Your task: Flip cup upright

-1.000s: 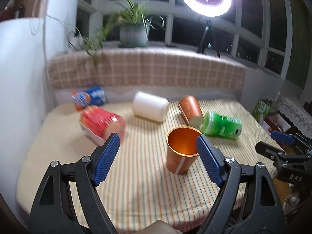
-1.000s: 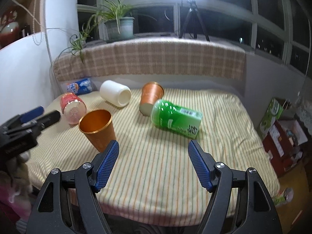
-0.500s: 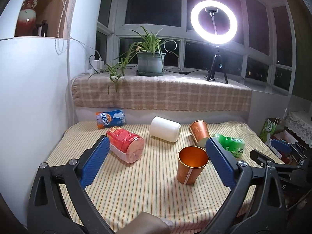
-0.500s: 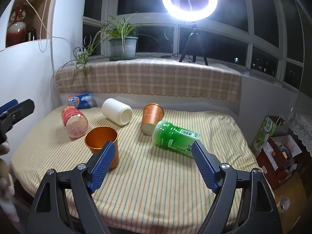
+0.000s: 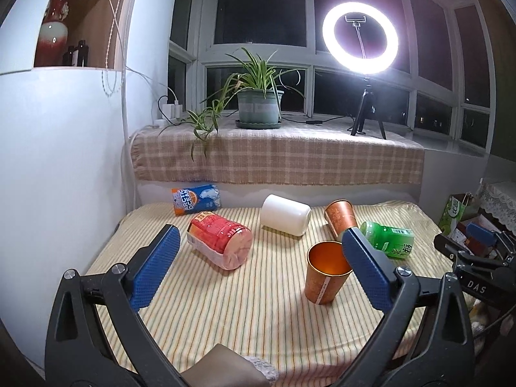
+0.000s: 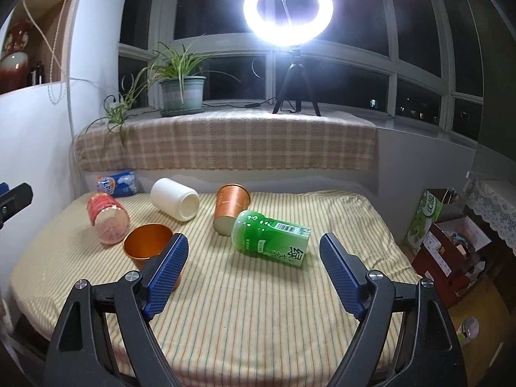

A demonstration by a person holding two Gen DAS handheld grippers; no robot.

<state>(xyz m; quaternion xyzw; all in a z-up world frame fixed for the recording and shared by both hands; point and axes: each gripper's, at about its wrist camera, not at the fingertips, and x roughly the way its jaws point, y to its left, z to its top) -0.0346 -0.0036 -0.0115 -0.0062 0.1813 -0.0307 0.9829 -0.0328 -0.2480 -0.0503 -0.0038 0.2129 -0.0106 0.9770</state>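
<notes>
Orange cup [image 5: 325, 274]: stood upright beside green bottle [image 5: 388, 239]. Left gripper [image 5: 258, 269], right gripper [image 6: 251, 274]: spread, nothing held.

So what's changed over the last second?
Both grippers pulled back and tilted up from the table: left gripper and right gripper, both open, holding nothing. The upright orange cup stands where it was; the tipped orange cup, green cup and white cup haven't moved.
</notes>
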